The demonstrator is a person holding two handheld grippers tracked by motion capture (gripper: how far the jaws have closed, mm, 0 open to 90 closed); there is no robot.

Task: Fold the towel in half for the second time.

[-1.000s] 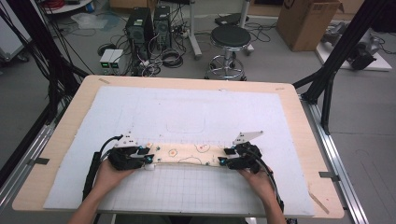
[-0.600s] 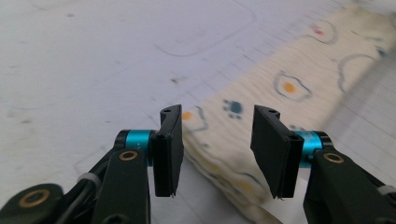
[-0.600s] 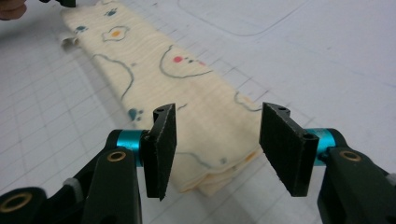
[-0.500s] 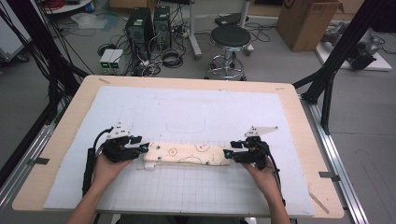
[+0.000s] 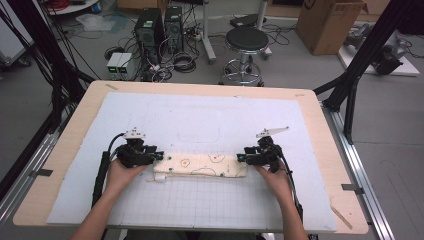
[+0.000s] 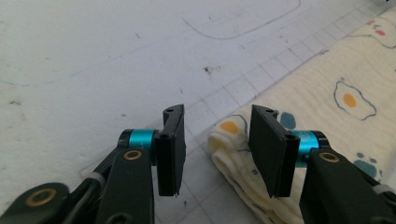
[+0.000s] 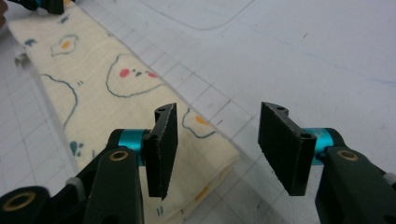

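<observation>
Both hand-held grippers, left hand-held gripper (image 6: 215, 154) and right hand-held gripper (image 7: 217, 154), stand released at either end of the folded egg-print cloth (image 5: 202, 164), which lies as a long narrow strip on the surface (image 5: 200, 120), probably awaiting its next fold.

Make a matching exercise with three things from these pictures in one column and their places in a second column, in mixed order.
Things:
1. folded cloth
2. left tool
3. right tool

Places:
A. open, at the cloth's right end in the high view
B. flat on the white mat, between the two tools
C. open, at the cloth's left end in the high view

Pairs: 1-B, 2-C, 3-A
</observation>
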